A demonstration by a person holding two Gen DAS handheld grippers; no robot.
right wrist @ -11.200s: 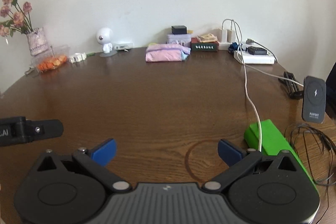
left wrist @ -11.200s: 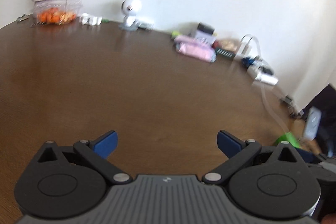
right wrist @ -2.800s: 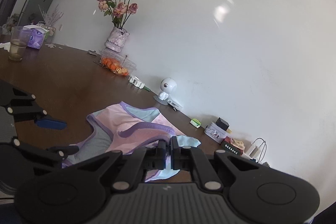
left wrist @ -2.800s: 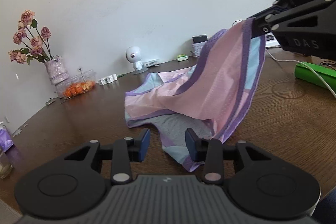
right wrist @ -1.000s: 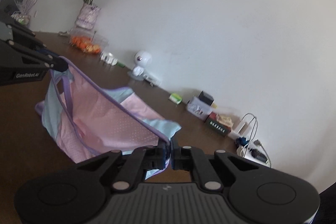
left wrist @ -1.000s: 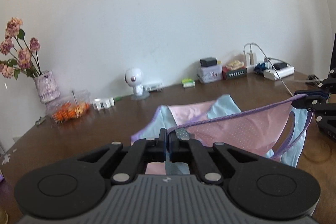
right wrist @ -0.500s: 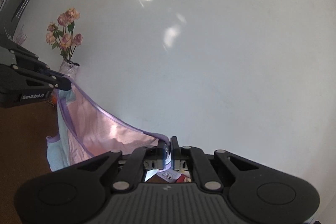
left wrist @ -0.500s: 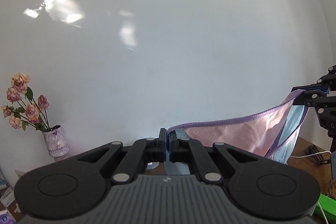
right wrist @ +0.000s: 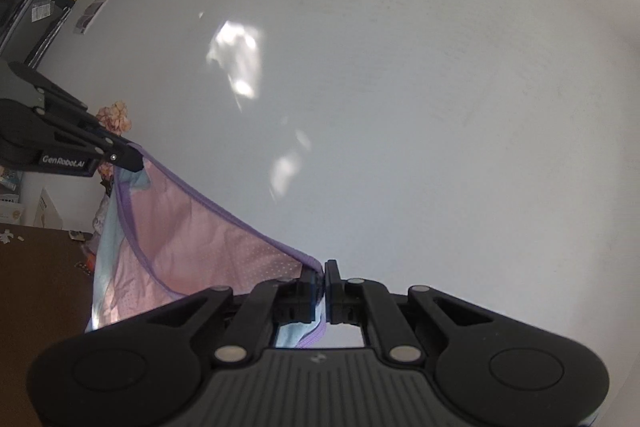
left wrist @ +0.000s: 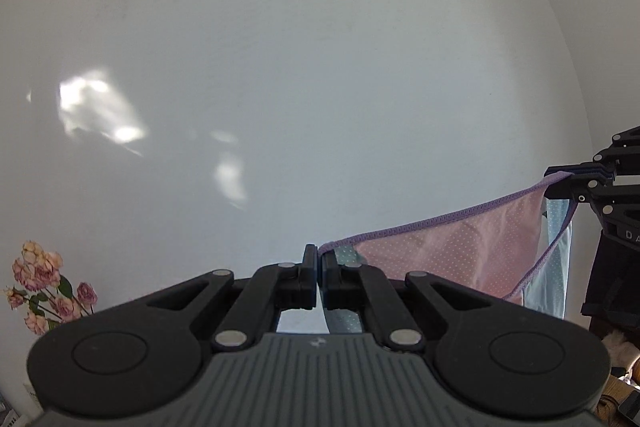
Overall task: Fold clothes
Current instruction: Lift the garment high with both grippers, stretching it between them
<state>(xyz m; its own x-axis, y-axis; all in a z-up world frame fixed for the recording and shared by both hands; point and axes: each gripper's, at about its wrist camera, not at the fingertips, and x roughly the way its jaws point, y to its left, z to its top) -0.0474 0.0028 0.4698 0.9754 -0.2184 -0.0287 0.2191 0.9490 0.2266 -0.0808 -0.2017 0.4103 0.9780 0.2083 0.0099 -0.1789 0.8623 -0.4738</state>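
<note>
Both grippers are up in the air w/ the pink garment point(left wrist: 456, 247) strung between them: left gripper point(left wrist: 319, 259) has its fingers pressed together, pinching one end of the purple-trimmed edge, and the right gripper point(right wrist: 323, 273) does the same on the other end. Fabric sags a bit in the middle and hangs down below the pinched edge, w/ light blue panels showing along the sides, all in front of a plain white wall point(left wrist: 320, 67). Pink flowers point(left wrist: 40, 283) peek in at bottom left of the left wrist view, and a bit of brown table point(right wrist: 40, 287) shows low on the left in the right wrist view.
</note>
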